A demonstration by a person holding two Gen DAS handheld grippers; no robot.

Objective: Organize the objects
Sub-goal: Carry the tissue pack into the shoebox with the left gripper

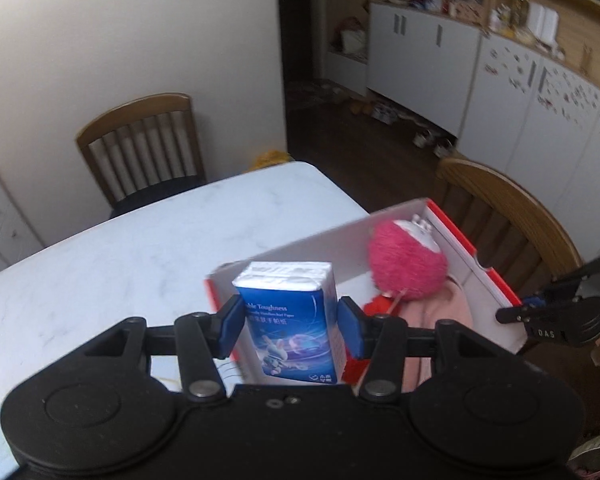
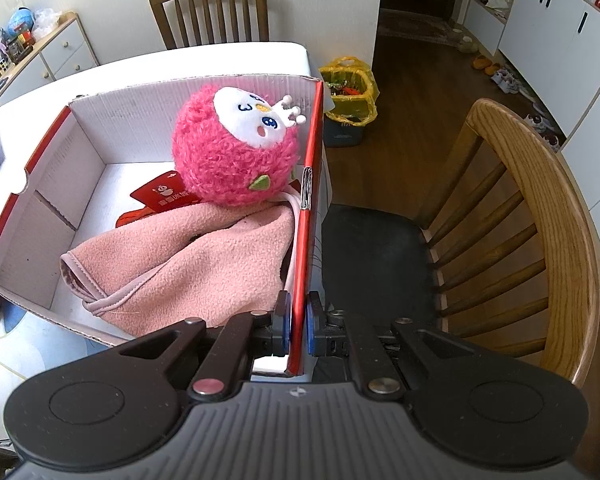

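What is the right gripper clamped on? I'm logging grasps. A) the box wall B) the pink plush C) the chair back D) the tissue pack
A: the right gripper has its blue pads shut on the red side wall of the box, while the tissue pack sits in the left gripper.

The tissue pack (image 1: pixel 292 320) is blue with white print and a white top. The box (image 2: pixel 100 128) is white inside, red outside. The plush (image 2: pixel 236 152) is hot pink with a white face; the cloth (image 2: pixel 188 264) is pale pink. The table (image 1: pixel 100 264) is white marble-veined.
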